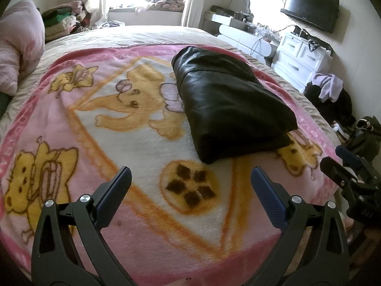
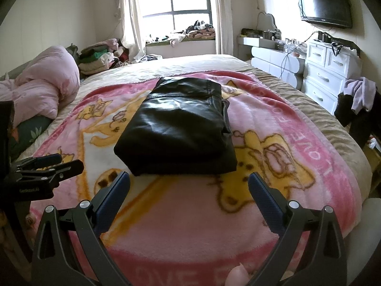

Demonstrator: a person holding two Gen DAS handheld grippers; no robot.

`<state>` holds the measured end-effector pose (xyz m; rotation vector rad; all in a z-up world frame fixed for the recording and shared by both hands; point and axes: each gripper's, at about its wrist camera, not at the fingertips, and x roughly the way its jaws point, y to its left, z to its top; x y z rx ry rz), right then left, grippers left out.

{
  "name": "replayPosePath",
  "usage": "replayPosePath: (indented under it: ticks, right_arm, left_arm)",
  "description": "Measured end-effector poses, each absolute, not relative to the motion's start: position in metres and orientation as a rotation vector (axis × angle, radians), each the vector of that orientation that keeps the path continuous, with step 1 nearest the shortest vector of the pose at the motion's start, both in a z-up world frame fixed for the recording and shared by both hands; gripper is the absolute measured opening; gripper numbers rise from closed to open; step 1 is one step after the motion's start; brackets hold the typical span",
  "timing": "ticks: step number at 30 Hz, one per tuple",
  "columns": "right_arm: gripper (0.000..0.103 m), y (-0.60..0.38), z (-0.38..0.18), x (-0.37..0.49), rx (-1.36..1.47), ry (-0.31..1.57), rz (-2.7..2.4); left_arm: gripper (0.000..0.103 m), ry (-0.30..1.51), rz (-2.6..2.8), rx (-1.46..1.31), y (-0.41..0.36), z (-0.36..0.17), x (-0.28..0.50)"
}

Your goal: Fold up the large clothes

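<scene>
so left gripper (image 1: 191, 181) spread wide, holding nothing, hovering over the pink cartoon blanket (image 1: 147, 143). right gripper (image 2: 189, 186) also spread wide and empty, just short of the garment. black leather jacket (image 2: 177, 128) lies folded into a compact stack on the blanket, mid-bed, apart from both grippers. pink duvet (image 2: 45, 88) bunched at left, white dresser (image 2: 331, 71) and wall tv (image 2: 325, 3) at right.

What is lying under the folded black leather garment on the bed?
The black leather garment rests on the pink cartoon blanket, spread over a beige bedcover. The part of the blanket directly beneath is covered.
</scene>
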<state>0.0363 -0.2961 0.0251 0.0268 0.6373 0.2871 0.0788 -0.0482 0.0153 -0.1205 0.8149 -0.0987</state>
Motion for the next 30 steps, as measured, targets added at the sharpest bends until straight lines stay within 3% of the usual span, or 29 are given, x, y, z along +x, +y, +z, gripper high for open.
replayPosePath:
  ticks: [30]
  right_arm:
    - [0.099,-0.2992,0.0233,0.0362,0.013,0.638,0.290]
  left_arm:
    - [0.094,0.826,-0.089,-0.095,-0.0405,0.0131,0.0778]
